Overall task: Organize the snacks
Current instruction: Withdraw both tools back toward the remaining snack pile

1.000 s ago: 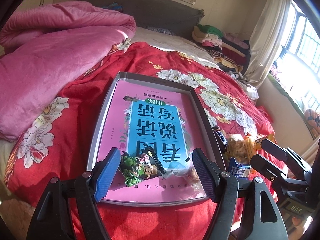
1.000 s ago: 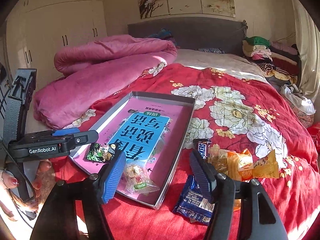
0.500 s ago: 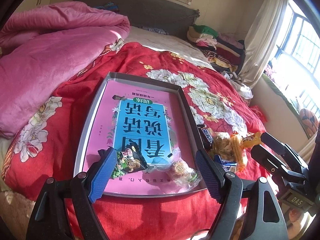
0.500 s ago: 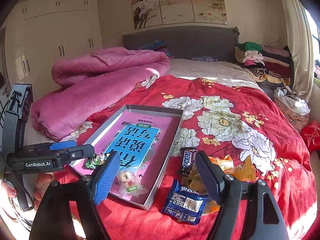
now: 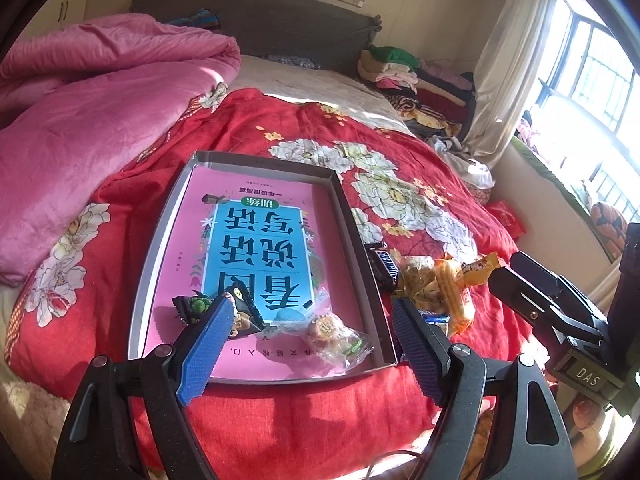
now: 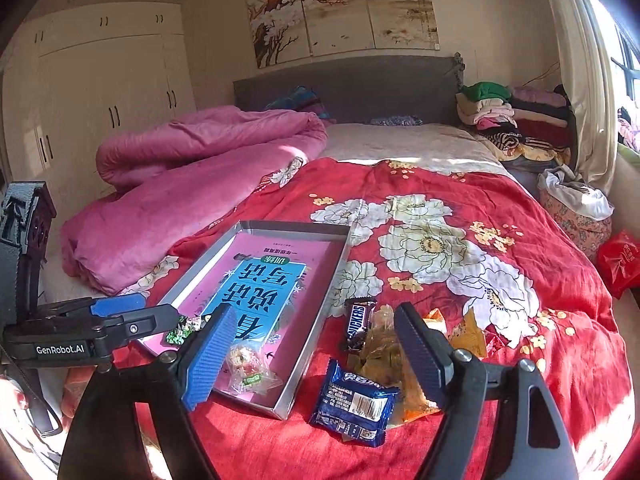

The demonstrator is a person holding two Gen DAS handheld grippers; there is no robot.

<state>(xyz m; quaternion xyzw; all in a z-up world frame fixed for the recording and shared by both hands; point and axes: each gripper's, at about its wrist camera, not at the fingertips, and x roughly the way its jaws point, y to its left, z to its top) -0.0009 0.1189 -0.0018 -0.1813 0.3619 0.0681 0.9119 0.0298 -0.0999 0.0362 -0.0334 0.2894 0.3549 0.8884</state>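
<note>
A shallow grey tray (image 5: 160, 240) (image 6: 308, 344) lies on the red flowered bedspread with a pink and blue book (image 5: 260, 252) (image 6: 256, 292) in it. At the tray's near end lie a dark green-black packet (image 5: 192, 306) (image 6: 180, 330) and a clear-wrapped pastry (image 5: 328, 330) (image 6: 248, 364). Right of the tray lie a Snickers bar (image 5: 384, 266) (image 6: 357, 320), yellow snack packets (image 5: 440, 284) (image 6: 468, 332) and a blue packet (image 6: 356, 400). My left gripper (image 5: 312, 302) hangs open over the tray's near end, holding nothing. My right gripper (image 6: 316, 310) is open over the tray's right wall, empty.
A bunched pink quilt (image 5: 100, 120) (image 6: 180, 184) fills the bed's left side. Folded clothes (image 6: 512, 120) are stacked by the headboard at the right. A red bag (image 6: 620, 260) sits off the bed's right edge. A hand (image 6: 12, 396) shows at the lower left.
Both grippers have drawn back and upward from the tray, and their jaws stand wider. The dark packet and the wrapped pastry stay lying in the tray.
</note>
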